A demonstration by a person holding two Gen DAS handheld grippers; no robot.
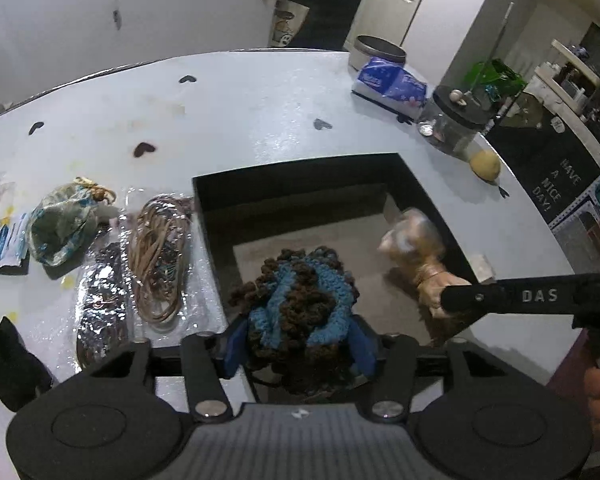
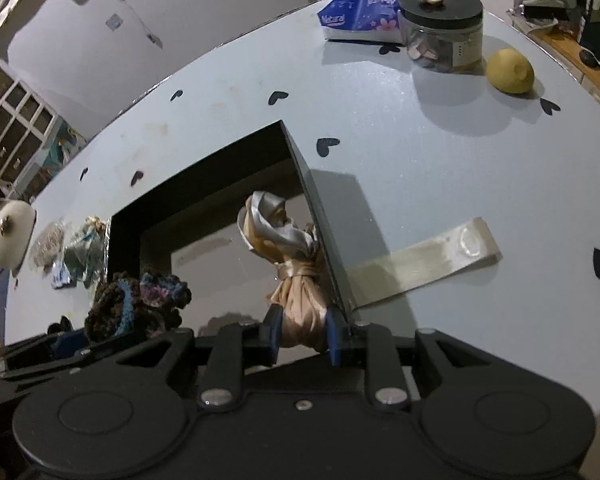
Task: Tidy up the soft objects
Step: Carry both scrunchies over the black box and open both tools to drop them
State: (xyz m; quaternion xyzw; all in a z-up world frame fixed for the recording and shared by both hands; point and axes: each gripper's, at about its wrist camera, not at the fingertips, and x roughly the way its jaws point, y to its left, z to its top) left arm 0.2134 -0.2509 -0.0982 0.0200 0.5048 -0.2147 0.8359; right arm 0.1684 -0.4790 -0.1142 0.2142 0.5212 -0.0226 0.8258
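A: Left gripper (image 1: 300, 346)?
B: Clamped on crocheted brown-and-blue piece (image 1: 298, 298), blue pads (image 1: 236, 344) pressing both sides. Held above open black box (image 1: 204, 200), near its front-left corner.

A: Right gripper (image 2: 302, 334)?
B: Pinching satin cloth bundle (image 2: 300, 312) at knotted lower end, fingers squeezed against fabric. Bundle upright, cream and silver folds fanning out on top. Positioned inside box, right against right-hand wall (image 2: 320, 236).

A: Same bundle from left wrist?
B: Yes, beige bundle (image 1: 414, 246) at right side of box, black finger marked DAS (image 1: 500, 296) on its lower end. Top blurred.

A: Box contents?
B: Grey floor (image 1: 340, 236) visible. Cannot tell if either piece touches it.

A: Table (image 1: 240, 120) stuff?
B: Left of box: coiled tan cords in clear wrap (image 1: 160, 264), shiny dark packet (image 1: 100, 304), blue-green pouch (image 1: 62, 226), black item (image 1: 12, 364). Far right: blue tissue pack (image 2: 360, 14), lidded jar (image 2: 442, 32), lemon (image 2: 510, 70) just beside jar. Pale strip (image 2: 428, 264) lying flat, right of box.
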